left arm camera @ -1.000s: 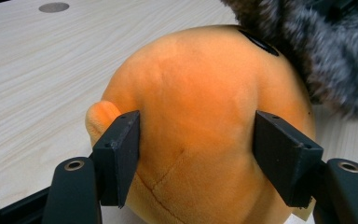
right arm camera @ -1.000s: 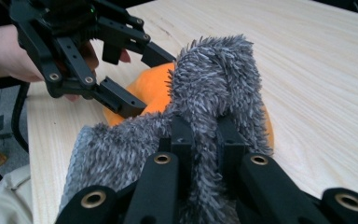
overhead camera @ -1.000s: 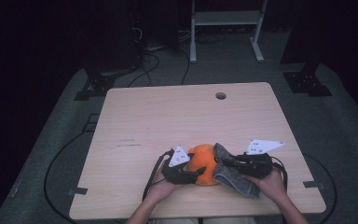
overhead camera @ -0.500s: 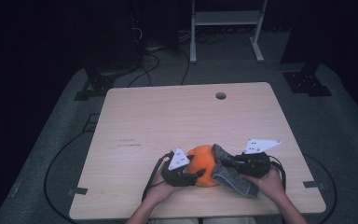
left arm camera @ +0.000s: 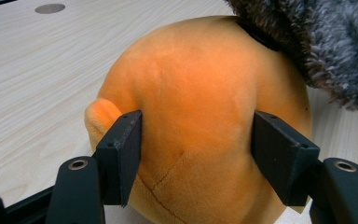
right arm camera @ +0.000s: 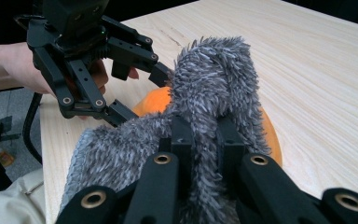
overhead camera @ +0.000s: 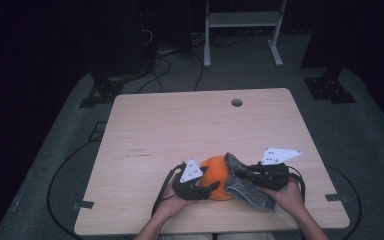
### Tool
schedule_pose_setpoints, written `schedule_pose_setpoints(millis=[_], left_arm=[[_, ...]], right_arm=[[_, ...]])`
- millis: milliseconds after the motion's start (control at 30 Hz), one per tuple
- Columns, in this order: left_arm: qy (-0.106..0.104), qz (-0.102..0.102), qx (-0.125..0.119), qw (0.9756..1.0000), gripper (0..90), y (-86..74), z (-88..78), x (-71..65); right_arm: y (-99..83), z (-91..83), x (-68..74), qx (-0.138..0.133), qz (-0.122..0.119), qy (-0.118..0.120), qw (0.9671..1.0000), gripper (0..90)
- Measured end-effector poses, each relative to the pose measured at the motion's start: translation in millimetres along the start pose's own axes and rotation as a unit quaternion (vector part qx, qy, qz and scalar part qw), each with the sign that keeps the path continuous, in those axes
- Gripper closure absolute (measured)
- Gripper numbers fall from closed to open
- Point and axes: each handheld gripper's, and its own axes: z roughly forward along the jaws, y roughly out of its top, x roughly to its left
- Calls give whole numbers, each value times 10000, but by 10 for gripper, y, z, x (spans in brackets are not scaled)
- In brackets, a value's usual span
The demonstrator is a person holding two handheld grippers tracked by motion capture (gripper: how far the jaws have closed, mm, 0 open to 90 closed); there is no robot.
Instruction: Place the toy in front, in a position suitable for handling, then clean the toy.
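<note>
A round orange plush toy (overhead camera: 215, 176) rests on the wooden table (overhead camera: 180, 130) near its front edge. My left gripper (overhead camera: 207, 189) comes at it from the left and is shut on it; in the left gripper view both pads press into the orange plush toy (left arm camera: 200, 102). A grey fuzzy cloth (overhead camera: 247, 187) lies draped over the toy's right side. My right gripper (overhead camera: 240, 174) is shut on that cloth. In the right gripper view the grey fuzzy cloth (right arm camera: 214, 79) bunches up between the jaws, with the orange toy (right arm camera: 156, 103) and the left gripper (right arm camera: 140, 91) behind it.
A small round hole (overhead camera: 237, 102) sits near the table's far edge. Behind the table stand a white metal frame (overhead camera: 242, 20) and dark equipment, and cables (overhead camera: 155, 65) run across the grey floor. The table's front edge is close to both hands.
</note>
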Motion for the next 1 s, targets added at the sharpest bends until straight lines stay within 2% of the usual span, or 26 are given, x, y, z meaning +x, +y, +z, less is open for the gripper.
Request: schedule_pose_setpoints(millis=[167,500,667,700,800,867,900,933,1000], left_arm=[[1,10,0,10000,352,-1,-2,-3],[-17,-7,-25,10000,352,-13,-5,-2],[-23,21,-15,10000,352,-14,-9,-2],[-26,38,-15,10000,353,-17,-10,-2],[-28,74,3,10000,354,-24,-13,-14],[-11,120,-11,9999,354,-24,-8,-29],[-10,134,-8,9999,354,-24,-9,-32],[-7,138,3,9999,355,-23,-9,-36],[-1,154,23,9999,356,-24,-10,-40]], right_arm=[[-8,-11,-2,-16,48,25,10000,808],[40,15,36,-20,-66,76,9999,808],[49,21,15,-11,-31,63,10000,808],[45,30,0,-12,18,65,10000,808],[-40,64,-121,230,182,-77,9995,809],[-119,13,-221,278,398,-190,9986,809],[-119,13,-221,278,398,-190,9986,809],[-158,-33,-279,341,498,-257,9978,809],[-150,-59,-286,294,511,-227,9980,809]])
